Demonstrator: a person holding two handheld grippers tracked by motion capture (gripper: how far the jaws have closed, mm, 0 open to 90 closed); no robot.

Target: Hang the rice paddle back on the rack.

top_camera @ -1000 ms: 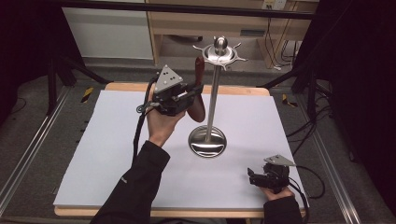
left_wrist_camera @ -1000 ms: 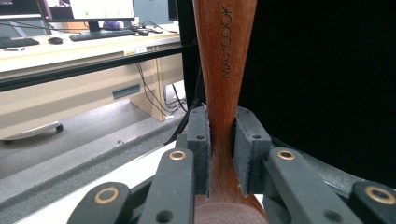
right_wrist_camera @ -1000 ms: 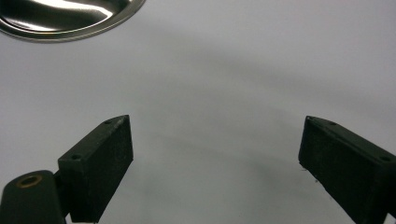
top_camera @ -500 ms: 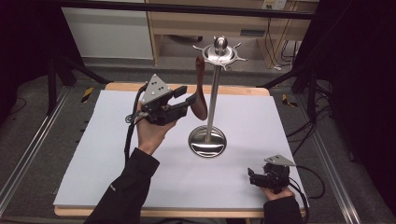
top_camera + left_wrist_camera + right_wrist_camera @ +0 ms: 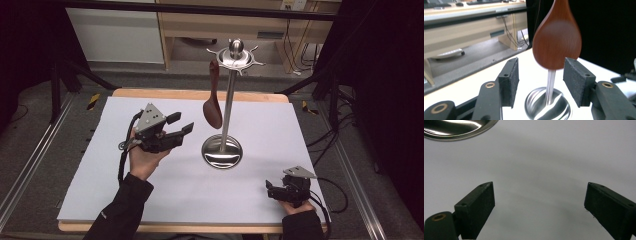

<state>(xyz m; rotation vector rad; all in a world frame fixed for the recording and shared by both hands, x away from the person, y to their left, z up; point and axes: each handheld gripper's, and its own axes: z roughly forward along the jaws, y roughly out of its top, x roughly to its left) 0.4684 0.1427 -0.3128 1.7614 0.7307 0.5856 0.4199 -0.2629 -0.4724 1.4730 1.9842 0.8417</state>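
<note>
A brown wooden spoon [image 5: 213, 97] hangs bowl-down from a hook of the steel utensil stand [image 5: 227, 107], whose round base [image 5: 221, 151] rests on the white mat. My left gripper [image 5: 181, 125] is held left of the spoon, apart from it. Its jaws have just been opening and stand open with nothing between the pads. In the left gripper view the spoon bowl [image 5: 557, 37] hangs beyond the open pads [image 5: 510, 81], in front of the stand's pole [image 5: 550, 86]. My right gripper [image 5: 270, 190] rests low at the front right, open over bare mat [image 5: 539, 195].
The white mat [image 5: 150, 200] covers a wooden table [image 5: 200, 93]. A desk and cables stand behind the table; dark curtains flank it. The stand's base edge [image 5: 456, 130] lies just ahead of the right gripper.
The left gripper let go of the spoon, opened, and drew back left and down. The spoon now hangs free on the stand. The right gripper has kept still.
</note>
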